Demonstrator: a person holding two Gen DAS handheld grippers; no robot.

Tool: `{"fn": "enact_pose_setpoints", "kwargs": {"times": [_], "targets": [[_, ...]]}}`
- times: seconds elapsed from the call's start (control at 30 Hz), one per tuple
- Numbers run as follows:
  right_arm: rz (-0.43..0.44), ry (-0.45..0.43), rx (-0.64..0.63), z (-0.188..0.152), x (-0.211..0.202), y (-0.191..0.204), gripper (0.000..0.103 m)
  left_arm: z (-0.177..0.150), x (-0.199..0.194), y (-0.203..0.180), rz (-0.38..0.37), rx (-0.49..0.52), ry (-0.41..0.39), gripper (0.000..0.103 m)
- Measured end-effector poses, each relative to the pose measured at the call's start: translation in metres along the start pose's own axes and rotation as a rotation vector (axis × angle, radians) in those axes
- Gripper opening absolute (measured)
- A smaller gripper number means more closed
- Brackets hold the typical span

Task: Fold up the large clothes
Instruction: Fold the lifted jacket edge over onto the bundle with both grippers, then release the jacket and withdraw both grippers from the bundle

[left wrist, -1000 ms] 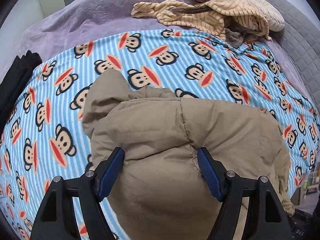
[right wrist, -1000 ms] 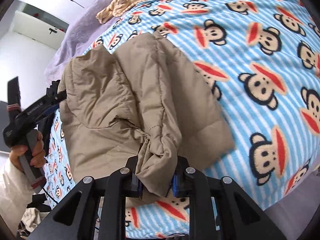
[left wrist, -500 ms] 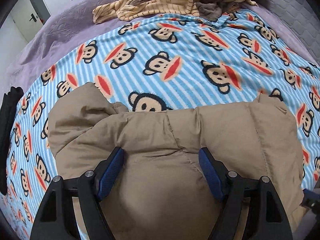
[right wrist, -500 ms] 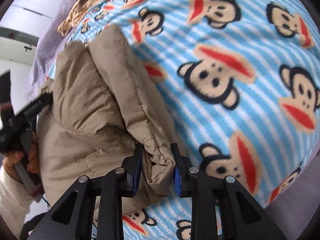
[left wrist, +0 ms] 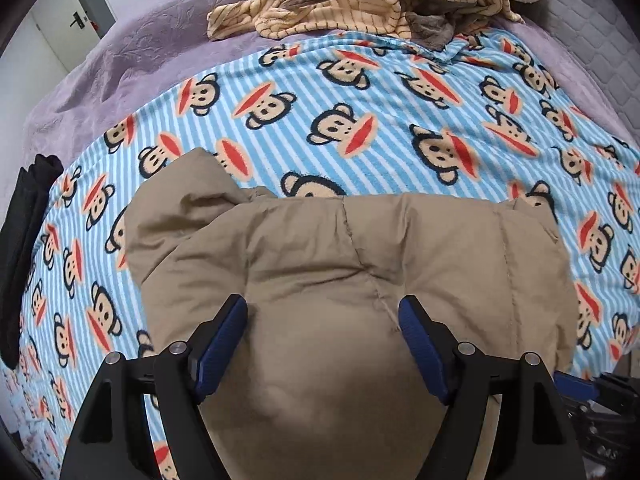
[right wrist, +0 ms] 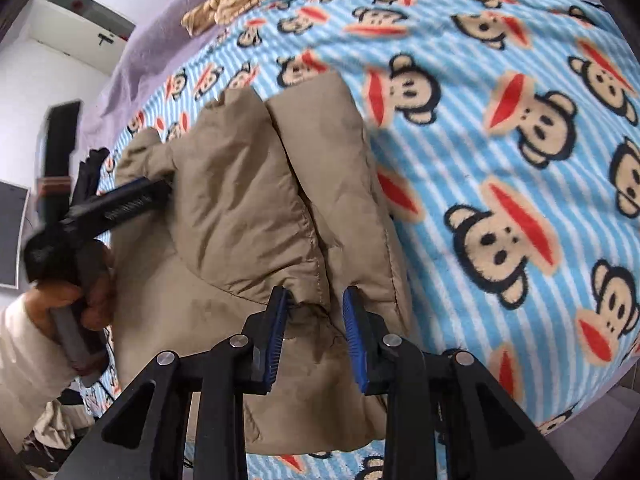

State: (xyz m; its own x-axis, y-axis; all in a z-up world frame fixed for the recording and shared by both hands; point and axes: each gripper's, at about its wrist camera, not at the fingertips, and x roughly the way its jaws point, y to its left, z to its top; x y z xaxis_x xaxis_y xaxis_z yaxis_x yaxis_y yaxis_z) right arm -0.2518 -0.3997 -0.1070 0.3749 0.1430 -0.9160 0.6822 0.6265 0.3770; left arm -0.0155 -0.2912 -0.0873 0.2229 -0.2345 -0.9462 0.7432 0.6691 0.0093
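A tan padded jacket (left wrist: 360, 264) lies folded in a thick bundle on a blue striped monkey-print blanket (left wrist: 400, 112). It also shows in the right wrist view (right wrist: 248, 208). My left gripper (left wrist: 324, 328) is open, its blue pads (left wrist: 224, 332) wide apart over the near part of the jacket. My right gripper (right wrist: 316, 312) is open, its pads on either side of a puckered edge of the jacket without pinching it. The left gripper also shows in the right wrist view (right wrist: 132, 200), resting on the jacket's left side.
A heap of tan striped and grey-brown clothes (left wrist: 360, 4) lies at the far end of the purple bedspread (left wrist: 132, 64). A black garment (left wrist: 24, 232) lies at the left edge of the bed. The blanket's near edge drops off the bed at the right (right wrist: 592, 408).
My right gripper has let go of the jacket edge and its jaws have opened. The jacket has been laid flatter on the blanket. The left gripper has stayed open over it.
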Motion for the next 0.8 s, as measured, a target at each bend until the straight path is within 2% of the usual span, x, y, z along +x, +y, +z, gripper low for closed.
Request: {"fn": "enact_pose_setpoints", "kwargs": {"times": [0.2,0.3,0.4,0.43,0.53,0.7,0.8], "targets": [[0.044,0.044,0.004,-0.002,0.01,-0.008,0.038,-0.057,-0.043,0.018,-0.058,-0.084,0.028,0.079],[0.056,0.067,-0.001,-0.004,0.011,-0.013,0.04,-0.096,-0.043,0.019,-0.077,-0.146,0.104,0.079],[0.062,0.09,-0.011,-0.002,0.017,-0.014,0.042,-0.13,-0.037,0.02,-0.065,-0.241,0.157,0.091],[0.062,0.103,-0.017,-0.003,0.02,-0.014,0.043,-0.138,-0.035,0.021,-0.07,-0.278,0.168,0.091],[0.054,0.141,-0.048,-0.005,0.028,-0.01,0.045,-0.149,-0.035,0.022,-0.075,-0.344,0.176,0.091],[0.015,0.172,-0.12,-0.005,0.036,0.003,0.047,-0.153,-0.044,0.016,-0.051,-0.315,0.153,0.091],[0.007,0.181,-0.111,-0.006,0.034,0.006,0.048,-0.155,-0.048,0.019,-0.061,-0.309,0.143,0.091]]}}
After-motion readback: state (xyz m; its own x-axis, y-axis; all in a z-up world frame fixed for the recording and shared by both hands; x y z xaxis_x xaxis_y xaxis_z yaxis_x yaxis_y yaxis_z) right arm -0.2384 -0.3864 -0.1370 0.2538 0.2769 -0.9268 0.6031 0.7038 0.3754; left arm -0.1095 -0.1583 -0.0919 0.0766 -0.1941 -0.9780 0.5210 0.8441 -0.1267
